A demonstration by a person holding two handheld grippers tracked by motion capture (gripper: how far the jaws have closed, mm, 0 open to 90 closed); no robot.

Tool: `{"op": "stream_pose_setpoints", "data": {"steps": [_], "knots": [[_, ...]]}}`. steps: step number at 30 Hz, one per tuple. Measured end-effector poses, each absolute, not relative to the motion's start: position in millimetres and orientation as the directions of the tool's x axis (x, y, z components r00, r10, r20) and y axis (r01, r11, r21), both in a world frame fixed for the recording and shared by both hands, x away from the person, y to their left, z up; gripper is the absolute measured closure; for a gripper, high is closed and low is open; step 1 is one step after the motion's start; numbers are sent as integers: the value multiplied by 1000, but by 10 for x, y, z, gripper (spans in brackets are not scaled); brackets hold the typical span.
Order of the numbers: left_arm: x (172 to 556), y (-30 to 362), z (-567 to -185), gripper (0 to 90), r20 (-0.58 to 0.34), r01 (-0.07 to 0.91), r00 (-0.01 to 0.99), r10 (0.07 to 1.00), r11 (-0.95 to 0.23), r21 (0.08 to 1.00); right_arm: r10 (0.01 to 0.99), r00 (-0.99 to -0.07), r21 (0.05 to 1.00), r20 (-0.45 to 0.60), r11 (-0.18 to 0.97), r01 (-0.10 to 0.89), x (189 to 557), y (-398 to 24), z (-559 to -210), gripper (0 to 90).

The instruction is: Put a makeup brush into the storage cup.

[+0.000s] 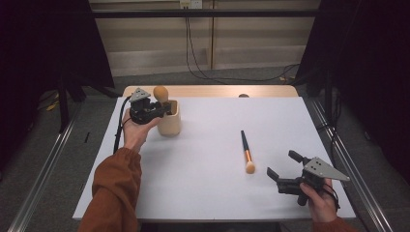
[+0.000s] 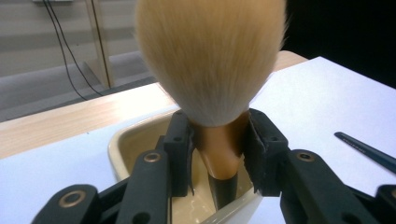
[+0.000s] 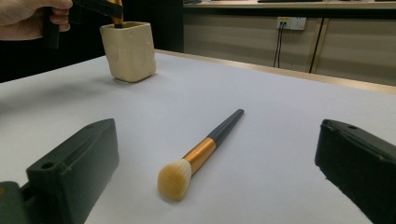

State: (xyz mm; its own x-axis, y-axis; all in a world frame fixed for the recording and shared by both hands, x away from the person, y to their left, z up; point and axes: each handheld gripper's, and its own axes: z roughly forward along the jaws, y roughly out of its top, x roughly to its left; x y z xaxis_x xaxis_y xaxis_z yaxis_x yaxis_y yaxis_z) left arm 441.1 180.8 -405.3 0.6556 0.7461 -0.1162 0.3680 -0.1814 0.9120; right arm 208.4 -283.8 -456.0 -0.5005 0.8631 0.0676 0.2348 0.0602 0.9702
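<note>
left gripper (image 1: 167,107): clamped on the big brush (image 1: 161,93) at its copper collar — pads press both sides in the left gripper view (image 2: 219,154)
big brush: upright, long axis vertical, bristle head up, dark handle end down inside the cup (image 1: 169,126)
cup: cream, squarish, stands near the table's far-left corner, just beside the person's left hand (image 1: 134,130); rim open upward (image 2: 135,135)
table (image 1: 203,193): white top, wooden strip along the far edge; wide bare stretch between the cup and the small brush
small brush (image 1: 247,151): lies flat right of centre, long axis roughly near-to-far, bristles toward the person, dark handle pointing away; well apart from the cup
small brush, right gripper view (image 3: 201,154): bristles nearest the camera, handle angled away toward the right
right gripper (image 1: 282,166): jaws wide apart, nothing between them, near the front-right corner — small brush lies ahead of the gap, not touching
room: open surface all round the small brush; right and front edges near the right gripper
</note>
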Motion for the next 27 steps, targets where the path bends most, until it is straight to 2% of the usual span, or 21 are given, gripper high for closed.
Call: {"op": "stream_pose_setpoints", "data": {"steps": [5, 7, 9, 13, 16, 19, 27], "knots": [[4406, 1834, -4073, 605, -125, 366, 657, 743, -170, 915, 862, -503, 970, 66, 62, 234, 2083, -2837, -4560, 0], [4405, 1848, -4072, 532, -126, 369, 652, 747, -167, 914, 861, -504, 970, 62, 67, 235, 2085, -2837, -4563, 0], [4400, 1872, -4078, 513, -121, 369, 646, 753, -170, 914, 860, -507, 969, 61, 70, 235, 2085, -2835, -4563, 0], [4399, 1931, -4093, 319, -130, 386, 619, 775, -156, 909, 859, -507, 969, 63, 68, 236, 2084, -2833, -4562, 0], [4381, 1967, -4099, 272, -137, 382, 618, 775, -144, 913, 859, -508, 970, 65, 66, 236, 2086, -2830, -4563, 0], [4362, 1983, -4092, 175, -136, 386, 607, 783, -141, 911, 858, -510, 970, 63, 67, 232, 2090, -2826, -4564, 0], [4289, 2004, -4071, 44, -129, 380, 609, 783, -146, 913, 859, -508, 970, 66, 64, 234, 2088, -2829, -4561, 0]]}}
